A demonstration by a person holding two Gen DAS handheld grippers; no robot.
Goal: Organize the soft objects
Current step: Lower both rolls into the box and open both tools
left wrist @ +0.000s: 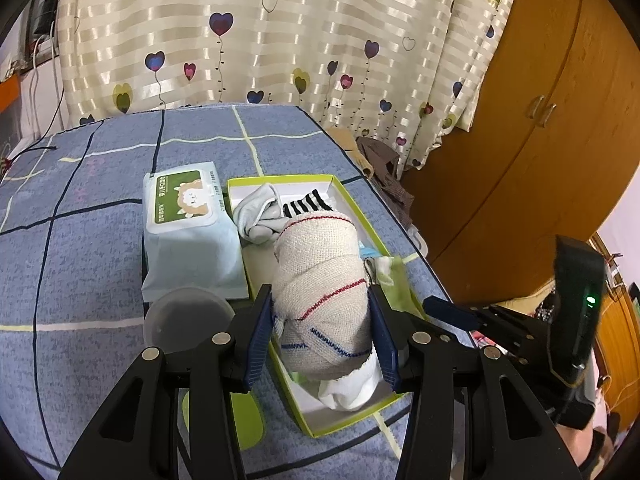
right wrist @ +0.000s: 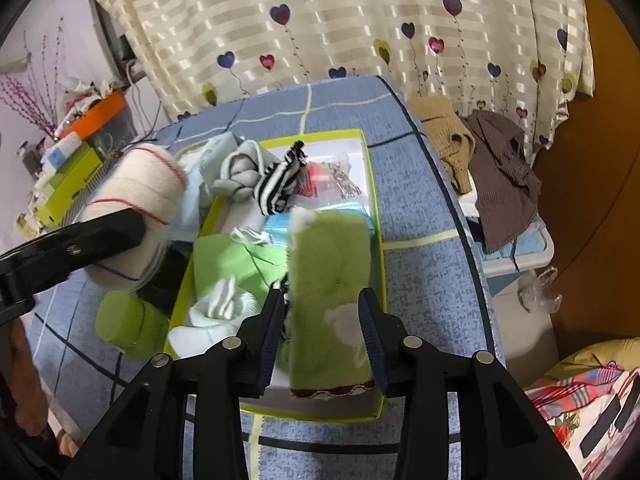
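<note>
The left gripper (left wrist: 322, 330) is clamped on the bandage roll (left wrist: 324, 280), held mid-frame over the box (left wrist: 352, 420), likely for stowing. At lower centre, the right gripper (right wrist: 322, 340) straddles the green towel (right wrist: 330, 280), pads apart, seemingly letting it settle inside.

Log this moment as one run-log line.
left gripper: shut on bandage roll, above green box | right gripper: open around green towel over box

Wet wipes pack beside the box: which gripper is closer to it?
Left. The left gripper, clamped on the bandage roll, sits right beside the wet wipes pack. The right gripper is over the box's far side, around the green towel.
</note>
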